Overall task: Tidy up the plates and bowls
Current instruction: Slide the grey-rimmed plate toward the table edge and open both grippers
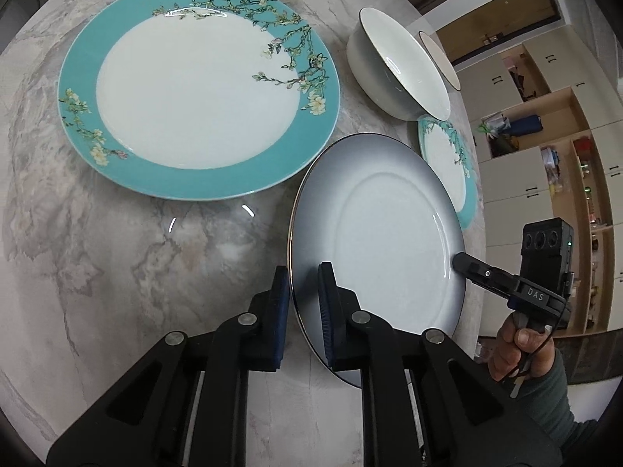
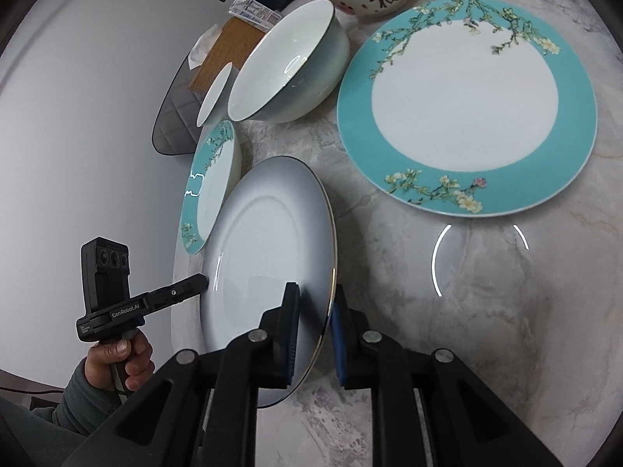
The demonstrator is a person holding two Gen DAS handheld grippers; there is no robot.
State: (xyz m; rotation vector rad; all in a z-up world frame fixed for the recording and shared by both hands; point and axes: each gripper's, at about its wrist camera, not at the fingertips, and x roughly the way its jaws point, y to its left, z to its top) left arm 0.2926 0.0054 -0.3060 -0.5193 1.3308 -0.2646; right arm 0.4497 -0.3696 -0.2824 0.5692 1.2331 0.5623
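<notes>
1. Left gripper (image 1: 303,295) clamped on grey plate (image 1: 389,233) rim.
2. My right gripper (image 2: 315,315) clamped on opposite rim.
3. Plate tilted over marble table (image 1: 136,253), near big teal plate (image 1: 198,89).

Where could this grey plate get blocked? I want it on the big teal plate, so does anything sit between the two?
Nothing visible does. Both grippers, left and right, are shut on the grey plate, and only bare marble table separates it from the big teal plate. The grey bowl and small teal plate sit off that path.
</notes>
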